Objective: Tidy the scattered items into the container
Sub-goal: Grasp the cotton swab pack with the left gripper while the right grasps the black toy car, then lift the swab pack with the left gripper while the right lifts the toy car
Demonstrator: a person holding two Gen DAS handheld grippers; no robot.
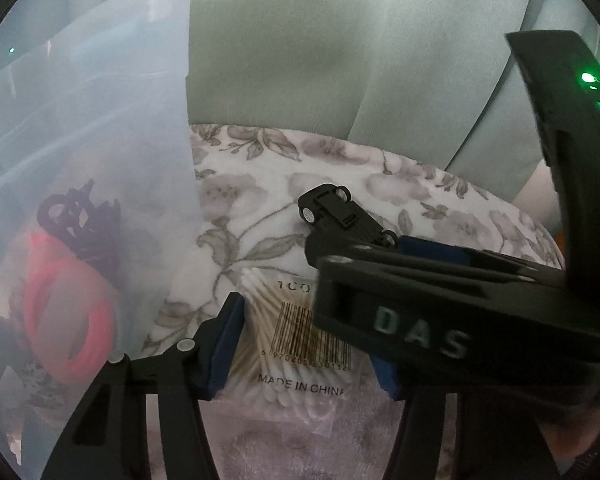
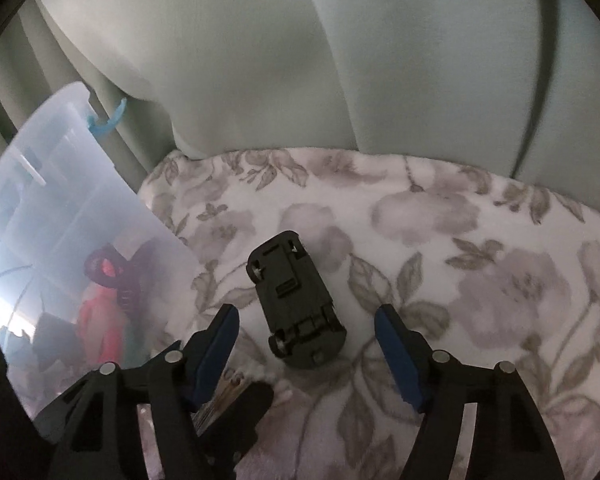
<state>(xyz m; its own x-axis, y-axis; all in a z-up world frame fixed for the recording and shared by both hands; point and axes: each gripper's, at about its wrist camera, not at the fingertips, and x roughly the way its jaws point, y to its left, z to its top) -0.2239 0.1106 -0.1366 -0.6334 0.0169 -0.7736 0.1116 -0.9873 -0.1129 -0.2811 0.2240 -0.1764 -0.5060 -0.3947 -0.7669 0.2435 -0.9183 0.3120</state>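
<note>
A black toy car (image 2: 296, 304) lies upside down on the floral blanket, between the open fingers of my right gripper (image 2: 306, 356), not gripped. It also shows in the left wrist view (image 1: 340, 212), with the right gripper (image 1: 400, 256) beside it. A clear bag of cotton swabs (image 1: 296, 344) lies flat between the open fingers of my left gripper (image 1: 306, 346). The translucent plastic container (image 1: 80, 160) stands at the left and holds a black hair claw (image 1: 76, 220) and pink rings (image 1: 72, 320). The container also shows in the right wrist view (image 2: 60, 220).
The floral blanket (image 2: 440, 240) covers the seat. Pale green cushions (image 2: 260, 60) rise behind it. A blue clip (image 2: 108, 122) sits at the container's far rim. The right gripper's body crosses the right side of the left wrist view.
</note>
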